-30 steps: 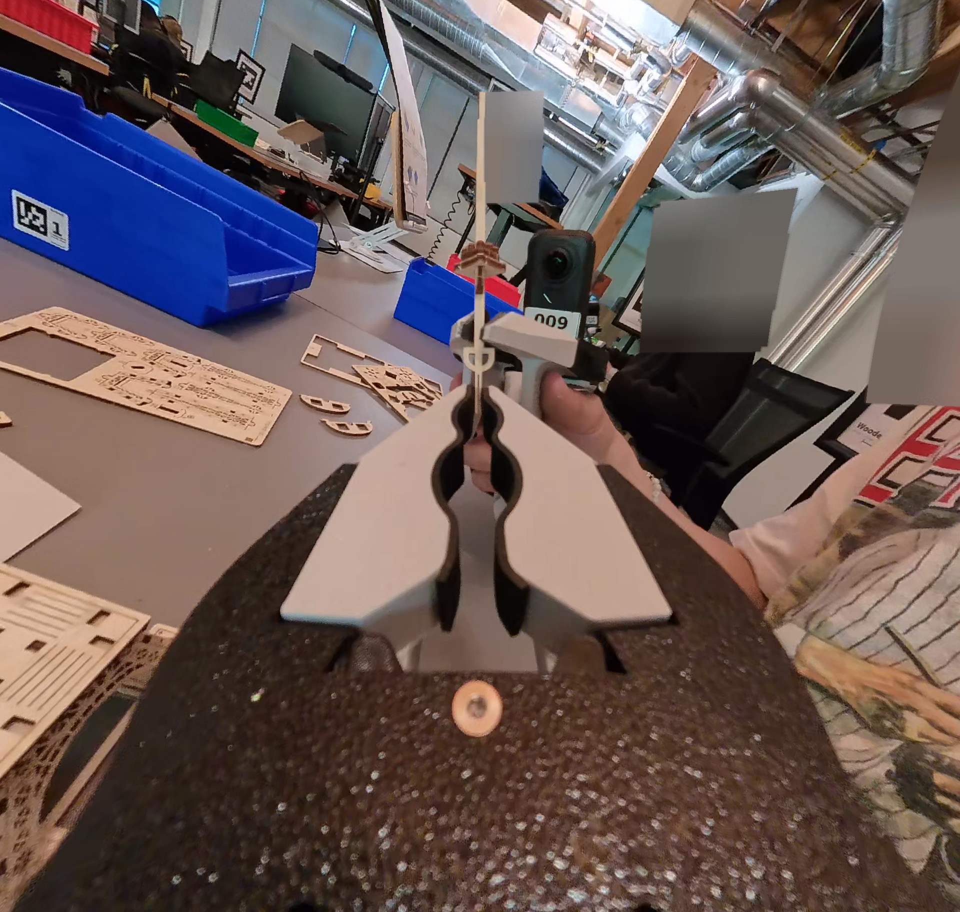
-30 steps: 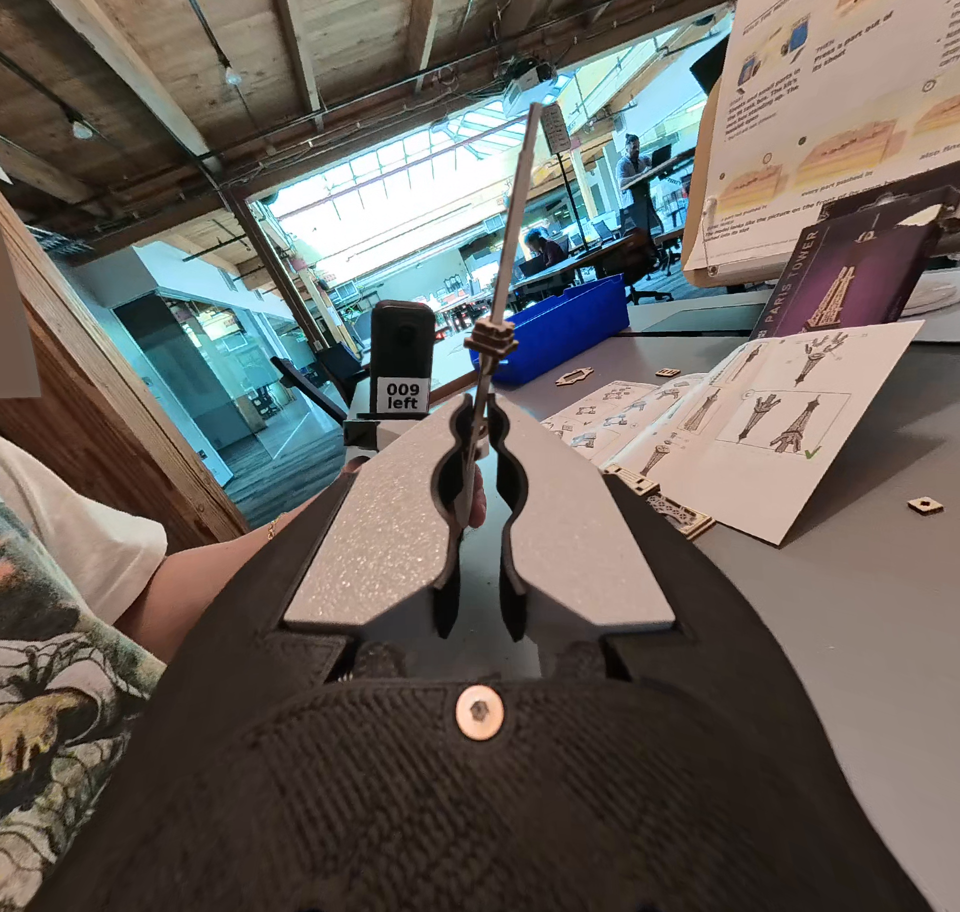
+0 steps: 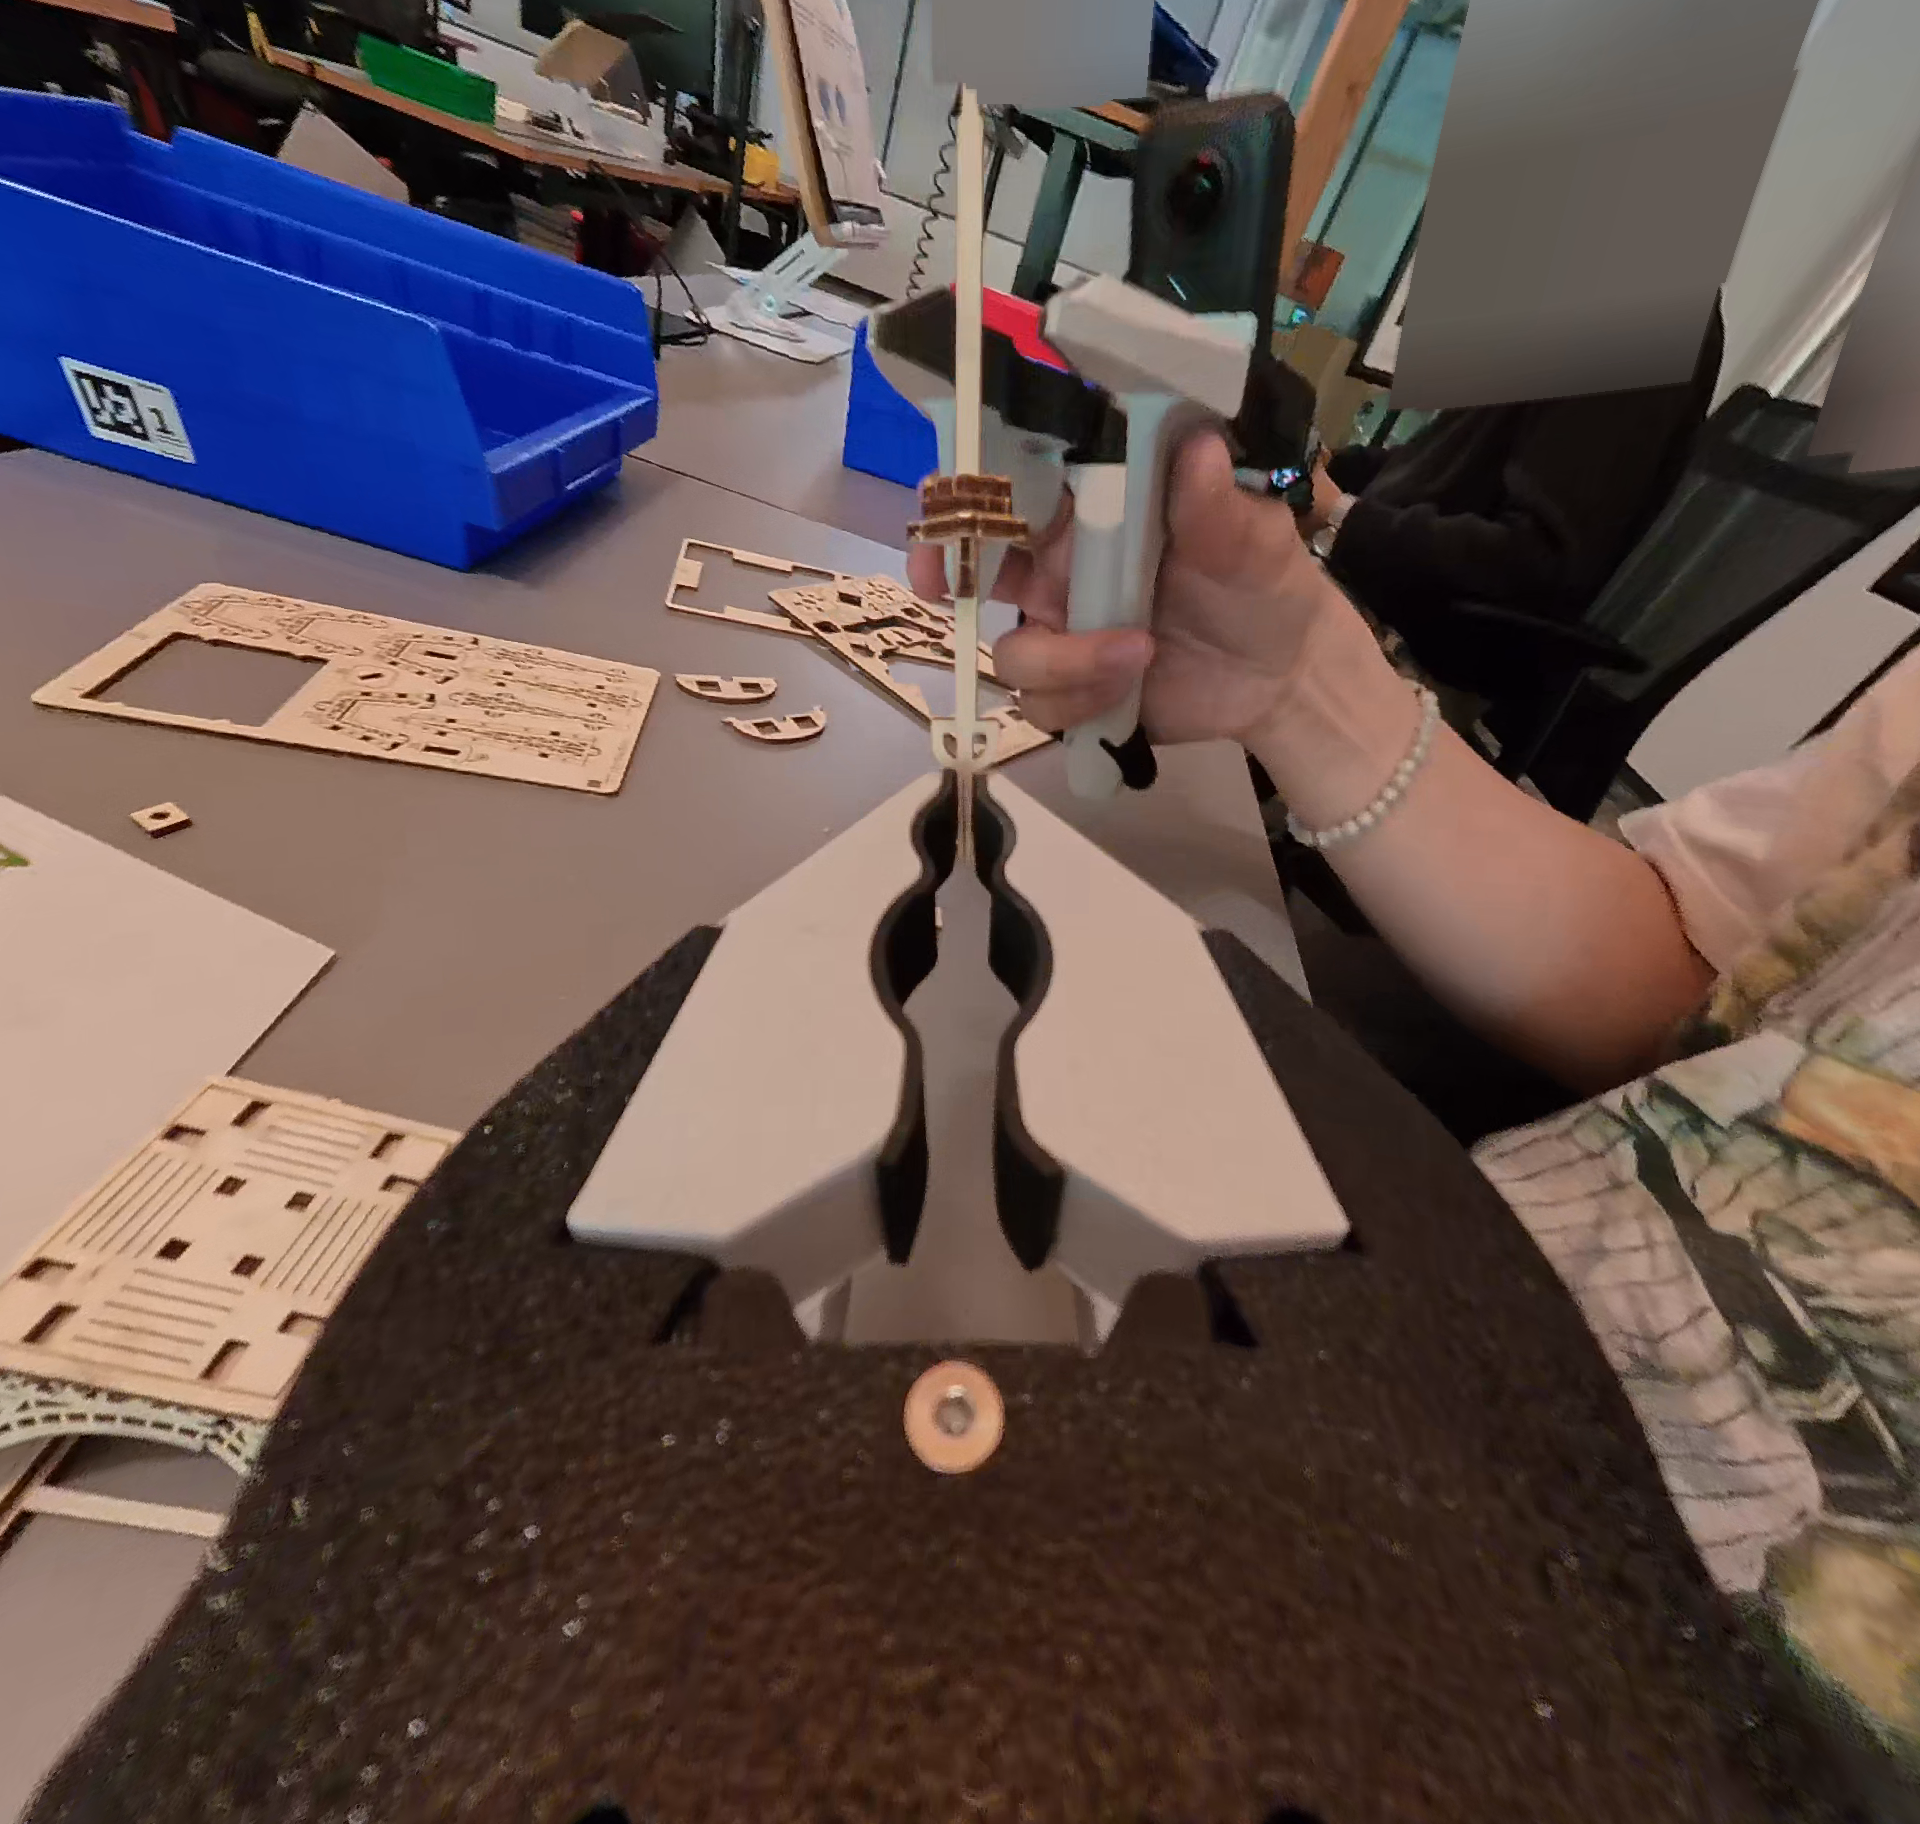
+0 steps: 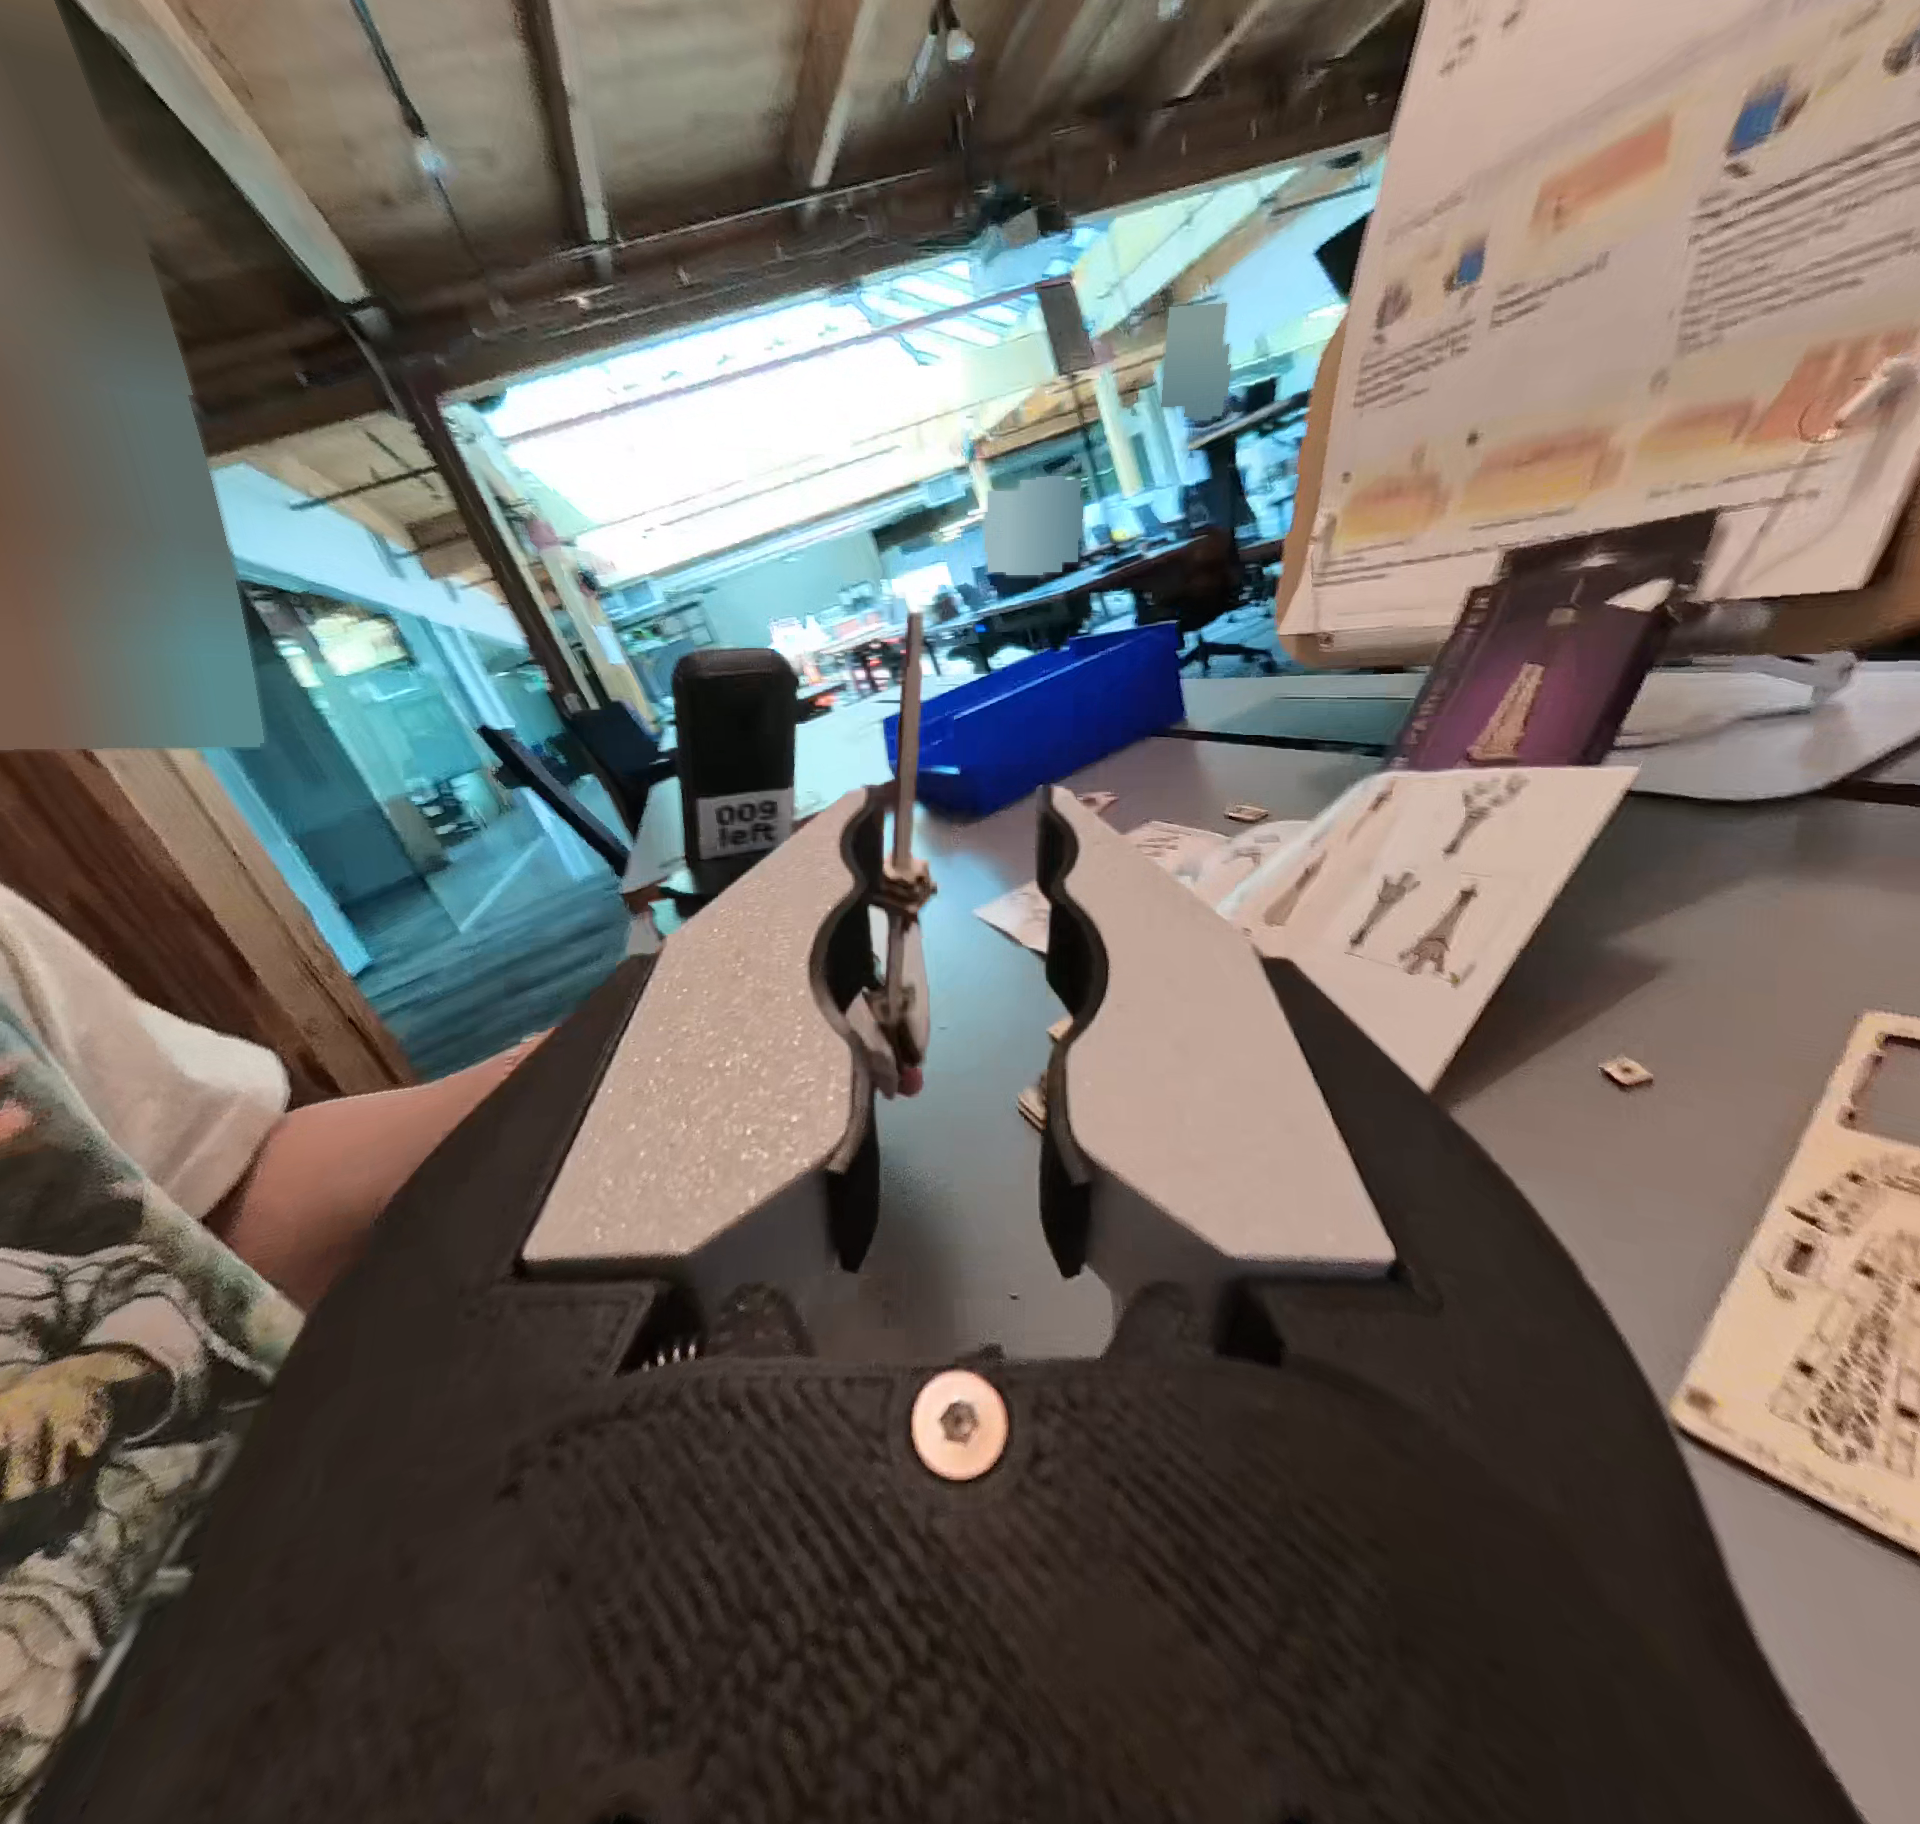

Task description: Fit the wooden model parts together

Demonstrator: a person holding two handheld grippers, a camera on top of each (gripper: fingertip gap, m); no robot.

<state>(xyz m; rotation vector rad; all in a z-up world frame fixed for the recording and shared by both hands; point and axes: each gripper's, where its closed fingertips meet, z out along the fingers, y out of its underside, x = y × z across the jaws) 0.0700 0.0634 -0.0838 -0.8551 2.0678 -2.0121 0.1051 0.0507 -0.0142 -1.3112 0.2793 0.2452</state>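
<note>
Blue bin (image 3: 312, 361) sits at far left of the tabletop (image 3: 499, 881); nearer you, the punched-out wooden sheet (image 3: 353, 683), then two small loose crescent pieces (image 3: 753, 704).

Centre: your left gripper (image 3: 964, 818) is pressed together on the foot of the thin wooden spire (image 3: 968, 320), which stands upright with a small stacked collar (image 3: 968, 512) part-way up its shaft.

Right: your right gripper (image 3: 997, 330) is spread, jaws either side of the upper spire, not clamping it. In the right wrist view the spire (image 4: 906, 777) lies close against the inner face of one jaw of that gripper (image 4: 956, 829); whether they touch is unclear. Instruction sheet (image 4: 1455, 891) lies beyond on the tabletop.

Step in hand, judged: the spire sub-assembly is carried by the left alone, right released.

Next move likely calls for a new part from the tabletop, or re-gripping the collar. Hold the left steady; the shaft looks thin and easily snapped by side load.
</note>
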